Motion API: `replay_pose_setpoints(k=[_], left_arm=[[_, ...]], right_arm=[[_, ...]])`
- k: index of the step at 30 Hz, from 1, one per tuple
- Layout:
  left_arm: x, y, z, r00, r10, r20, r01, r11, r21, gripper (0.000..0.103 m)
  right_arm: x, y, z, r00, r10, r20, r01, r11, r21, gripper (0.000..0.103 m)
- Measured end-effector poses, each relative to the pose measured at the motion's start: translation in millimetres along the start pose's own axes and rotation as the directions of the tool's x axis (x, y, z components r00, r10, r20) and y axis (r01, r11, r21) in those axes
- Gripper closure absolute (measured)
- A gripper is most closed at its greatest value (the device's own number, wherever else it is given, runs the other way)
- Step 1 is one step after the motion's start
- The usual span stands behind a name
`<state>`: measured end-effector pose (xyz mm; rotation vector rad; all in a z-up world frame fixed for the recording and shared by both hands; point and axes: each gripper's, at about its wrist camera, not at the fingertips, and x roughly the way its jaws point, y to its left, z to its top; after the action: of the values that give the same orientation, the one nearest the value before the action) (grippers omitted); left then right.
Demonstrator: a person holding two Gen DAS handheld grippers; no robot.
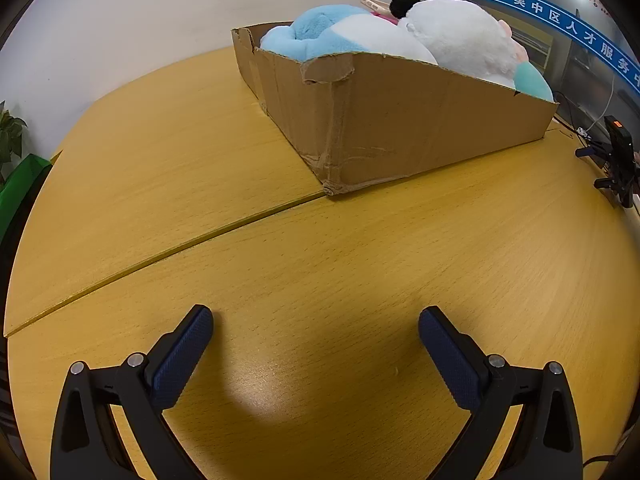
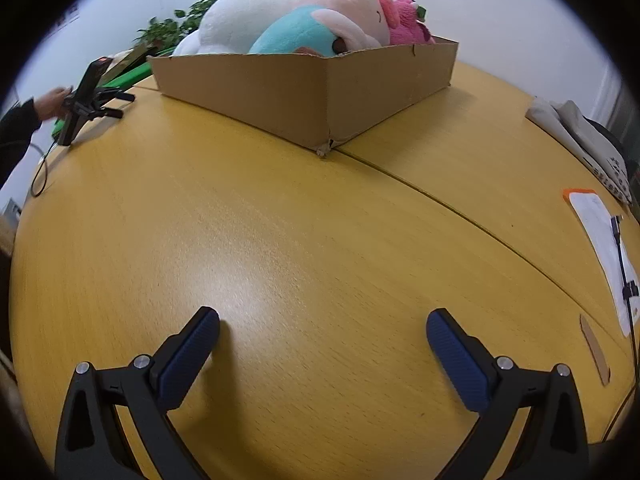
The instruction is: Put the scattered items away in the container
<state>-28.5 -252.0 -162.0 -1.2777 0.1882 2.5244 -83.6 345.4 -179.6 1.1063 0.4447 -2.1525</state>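
A shallow brown cardboard box (image 1: 400,120) sits on the far part of the yellow wooden table (image 1: 320,264), heaped with soft plush toys (image 2: 296,20) in white, light blue and pink. The left gripper (image 1: 316,322) and right gripper (image 2: 323,324) hang over bare tabletop, jaws spread wide, empty.

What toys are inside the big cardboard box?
Soft toys fill the cardboard box: a blue one, a big white one, a teal and pink one, and a bright pink one. Anything beneath them is hidden by the box walls.
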Motion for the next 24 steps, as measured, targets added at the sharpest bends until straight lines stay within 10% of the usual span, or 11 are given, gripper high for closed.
replay_pose_setpoints(k=[24], left_arm=[[2, -12, 6, 1.000, 0.003, -0.002, -0.003, 1.000, 0.004, 0.000]], right_arm=[[-1, -3, -1, 1.000, 0.010, 0.002, -0.010, 1.000, -0.023, 0.000]])
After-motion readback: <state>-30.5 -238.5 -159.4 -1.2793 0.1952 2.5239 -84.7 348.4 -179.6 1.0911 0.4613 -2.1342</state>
